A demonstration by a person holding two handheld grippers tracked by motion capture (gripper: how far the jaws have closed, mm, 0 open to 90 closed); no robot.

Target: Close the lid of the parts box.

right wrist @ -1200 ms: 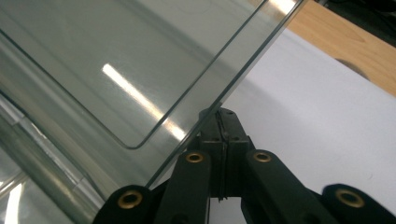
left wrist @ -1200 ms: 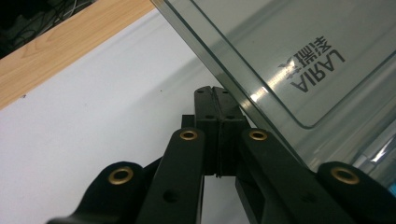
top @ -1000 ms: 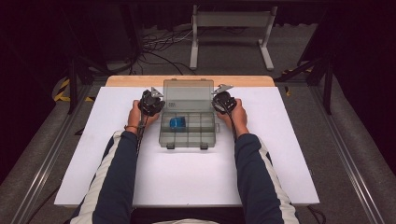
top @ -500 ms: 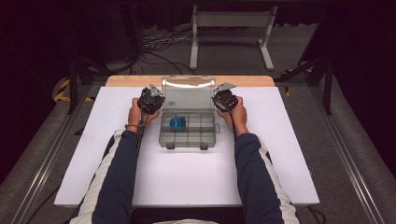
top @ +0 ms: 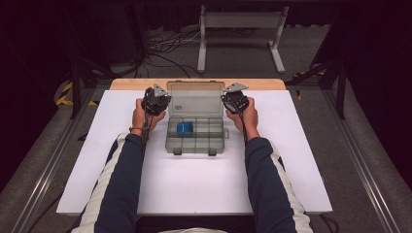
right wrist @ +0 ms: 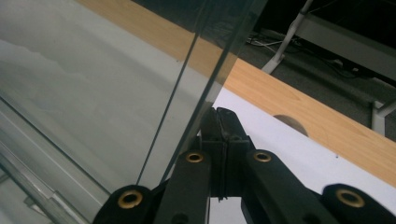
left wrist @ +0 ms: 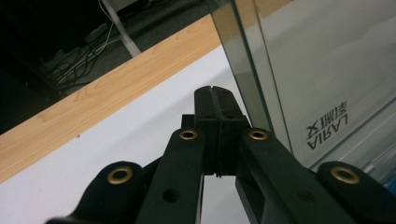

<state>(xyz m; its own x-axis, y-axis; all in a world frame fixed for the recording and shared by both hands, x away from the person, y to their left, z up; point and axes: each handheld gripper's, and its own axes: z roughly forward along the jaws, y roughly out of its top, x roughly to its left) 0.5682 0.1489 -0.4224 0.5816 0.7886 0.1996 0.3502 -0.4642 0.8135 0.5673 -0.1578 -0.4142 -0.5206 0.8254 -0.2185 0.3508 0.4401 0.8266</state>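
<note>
A clear compartment box [top: 196,137] sits a little beyond the middle of the white table [top: 194,184], toward its far edge, with a blue item [top: 185,127] in one of its left compartments; its transparent lid [top: 195,102] stands raised at the box's far side. The left gripper [top: 156,100] is at the lid's left edge and the right gripper [top: 235,99] at its right edge; both are clenched with nothing between the jaws, each set just beside the lid's edge; whether they touch it I cannot tell.
</note>
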